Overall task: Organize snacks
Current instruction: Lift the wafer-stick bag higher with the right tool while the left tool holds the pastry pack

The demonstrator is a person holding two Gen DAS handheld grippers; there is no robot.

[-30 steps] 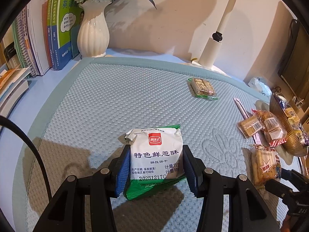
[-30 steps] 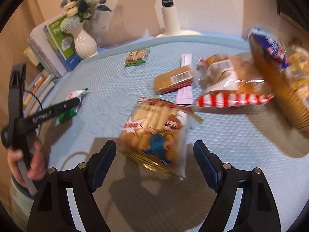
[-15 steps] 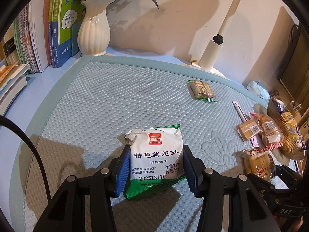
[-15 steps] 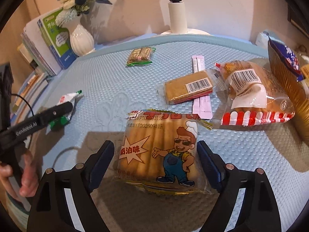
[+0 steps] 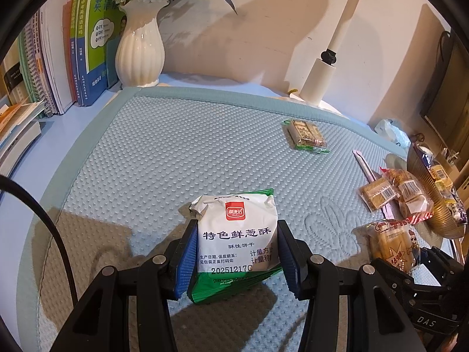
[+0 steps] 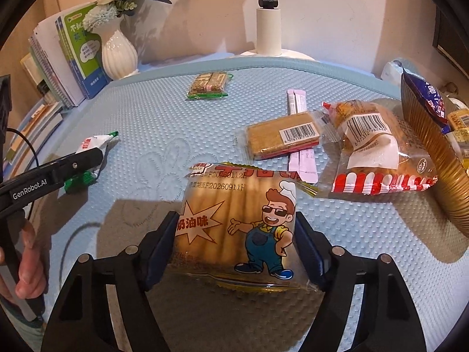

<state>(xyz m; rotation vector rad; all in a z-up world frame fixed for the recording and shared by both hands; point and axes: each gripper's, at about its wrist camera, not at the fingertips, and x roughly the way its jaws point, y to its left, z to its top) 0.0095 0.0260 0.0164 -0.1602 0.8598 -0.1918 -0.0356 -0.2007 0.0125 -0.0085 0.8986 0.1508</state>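
My left gripper (image 5: 236, 256) is shut on a white and green biscuit packet (image 5: 237, 234) low over the blue mat (image 5: 146, 161). My right gripper (image 6: 237, 248) is shut on a clear packet of cream biscuit sticks with a cartoon chef (image 6: 237, 220). That packet also shows in the left wrist view (image 5: 392, 243), at the right. The left gripper with its white packet (image 6: 93, 143) shows at the left in the right wrist view.
On the mat lie a green-edged bar packet (image 6: 209, 85), a brown biscuit pack (image 6: 281, 138) over pink sachets (image 6: 296, 102), and a bread bag with red stripes (image 6: 375, 152). A gold basket (image 6: 433, 152) with snacks stands at right. Vase (image 5: 140, 47), books (image 5: 58, 58) and lamp post (image 6: 268, 26) line the back.
My right gripper has moved in around the cream stick packet and closed on it. My left gripper still holds the white packet, with little movement.
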